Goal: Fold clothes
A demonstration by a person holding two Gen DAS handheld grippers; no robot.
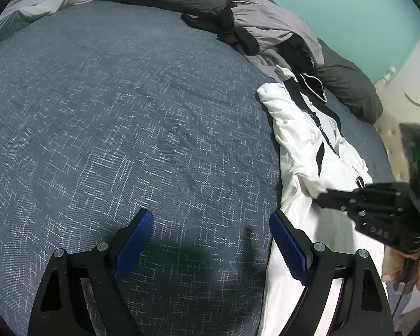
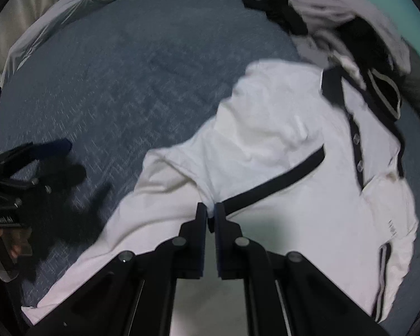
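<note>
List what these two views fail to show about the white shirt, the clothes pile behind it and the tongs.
- White polo shirt: its hem runs under the right tongs and off the bottom edge of the right wrist view.
- Small print near its side seam: too small and blurred in both views.
- Grey and black clothes pile: smeared by motion blur in the right view; garment count unclear.
- Left tongs: only a dark blurred shape at the right view's left edge.

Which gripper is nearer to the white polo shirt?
Right. The right gripper is shut on the white polo shirt, pinching its sleeve. The left gripper hangs open over the blue bedspread, beside the shirt's edge.
</note>
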